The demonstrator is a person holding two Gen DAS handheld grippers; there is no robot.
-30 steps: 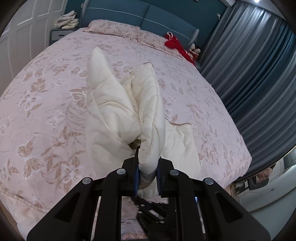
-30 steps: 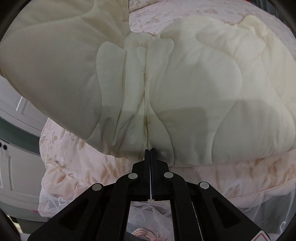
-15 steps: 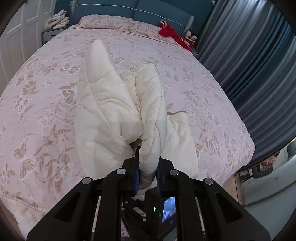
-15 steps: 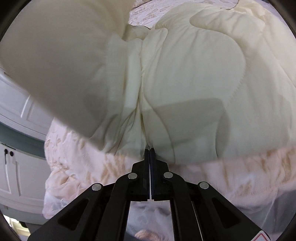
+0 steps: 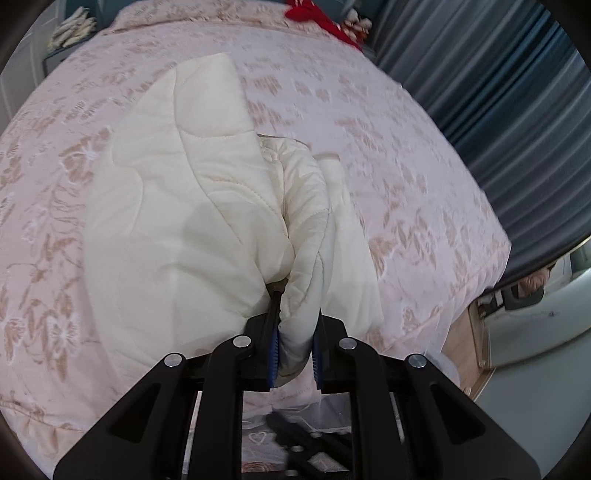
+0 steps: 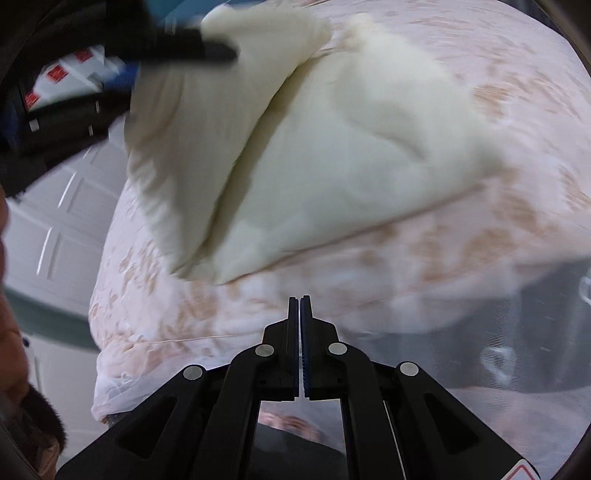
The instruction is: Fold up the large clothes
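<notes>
A cream quilted garment [image 5: 192,206] lies bunched on the pink floral bed [image 5: 388,122]. My left gripper [image 5: 294,325] is shut on a thick fold of it near the bed's front edge. In the right wrist view the garment [image 6: 332,147] lies on the bed in two folded slabs, and the left gripper [image 6: 177,48] shows at the top left, pinching its far corner. My right gripper [image 6: 300,306] is shut with nothing between its fingers, below the garment's near corner, in front of the bed's side.
A red item [image 5: 314,14] and pillows lie at the headboard. Blue-grey curtains [image 5: 498,92] hang to the right. A nightstand with folded cloths [image 5: 70,29] stands at the far left. White cupboard doors [image 6: 55,221] stand left of the bed.
My right gripper has let go of the garment and pulled back from it. The garment has dropped flatter onto the bed. My left gripper still holds its fold.
</notes>
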